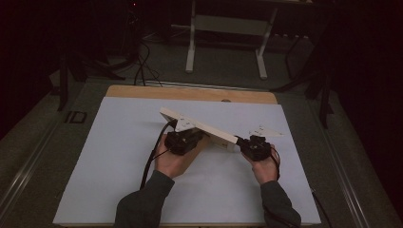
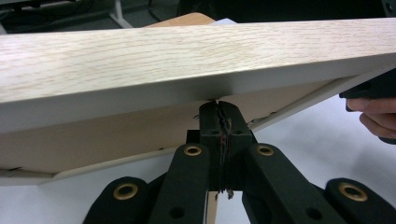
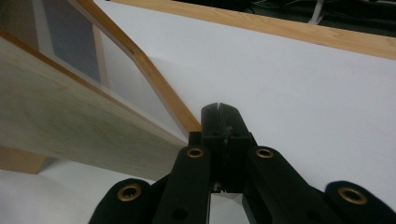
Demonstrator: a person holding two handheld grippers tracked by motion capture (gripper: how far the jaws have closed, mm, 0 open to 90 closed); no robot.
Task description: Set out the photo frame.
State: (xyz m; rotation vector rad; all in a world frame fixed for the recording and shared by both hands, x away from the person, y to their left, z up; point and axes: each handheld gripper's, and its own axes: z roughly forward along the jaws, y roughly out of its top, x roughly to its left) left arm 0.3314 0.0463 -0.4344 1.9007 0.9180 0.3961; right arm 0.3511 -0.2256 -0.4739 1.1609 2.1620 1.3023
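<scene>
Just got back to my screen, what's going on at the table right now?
A person holds a claw in each hand at a long pale wooden frame, which sits tilted above the white table cover. The left claw is shut, its tips up against the frame's underside edge. The right claw, also shut, sits by the frame's near end. Whether either one actually pinches the frame is hard to tell.

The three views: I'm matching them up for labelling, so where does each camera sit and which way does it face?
High view: above the person's side, looking forward and down at the white table; forearms, hands, both grippers show.
Left gripper view: rides the left gripper, facing the wooden frame along shut jaws.
Right gripper view: rides the right gripper, facing the table's far edge.
Shared: the frame.
</scene>
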